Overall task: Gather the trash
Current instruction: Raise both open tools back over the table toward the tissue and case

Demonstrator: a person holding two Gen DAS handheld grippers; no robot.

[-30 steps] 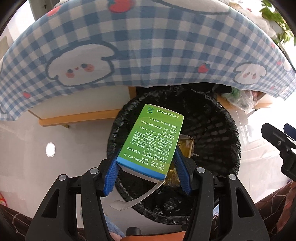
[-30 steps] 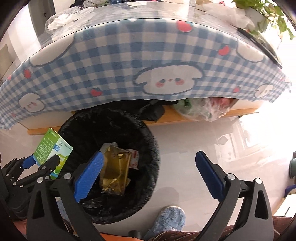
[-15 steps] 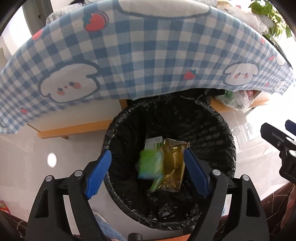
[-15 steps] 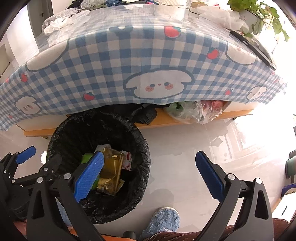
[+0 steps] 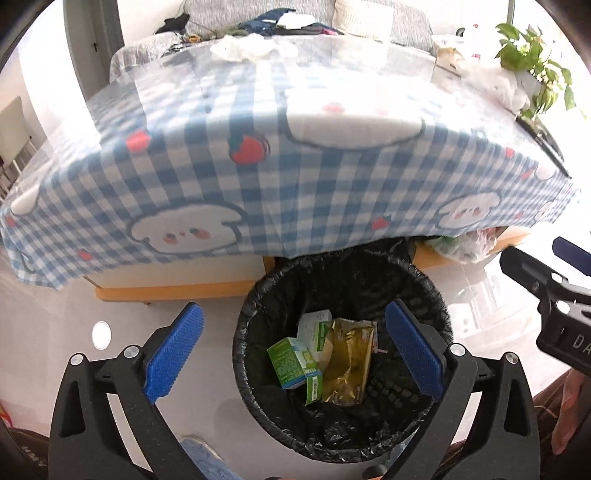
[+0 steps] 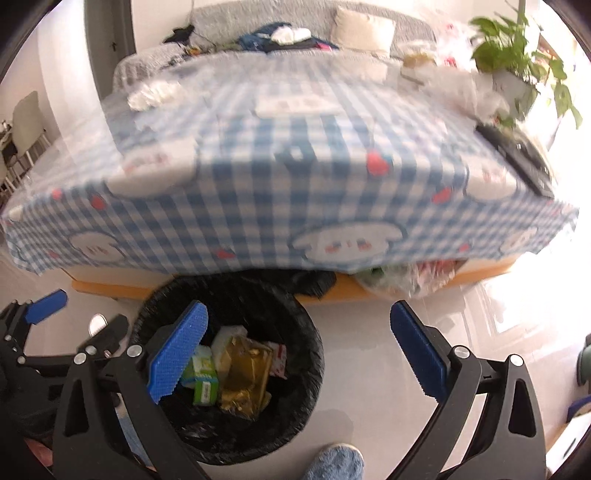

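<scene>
floor (image 5: 207, 402): glossy pale tile | table: blue gingham cloth (image 5: 295, 192) | grey sofa (image 6: 229, 18) behind

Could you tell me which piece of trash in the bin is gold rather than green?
It is the crumpled gold foil packet, lying on the right of the pile in the black-lined bin; the cartons beside it are green and white.

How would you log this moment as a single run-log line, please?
left gripper: open, jaws just opened, empty | right gripper: open, empty | green carton: in bin
</scene>
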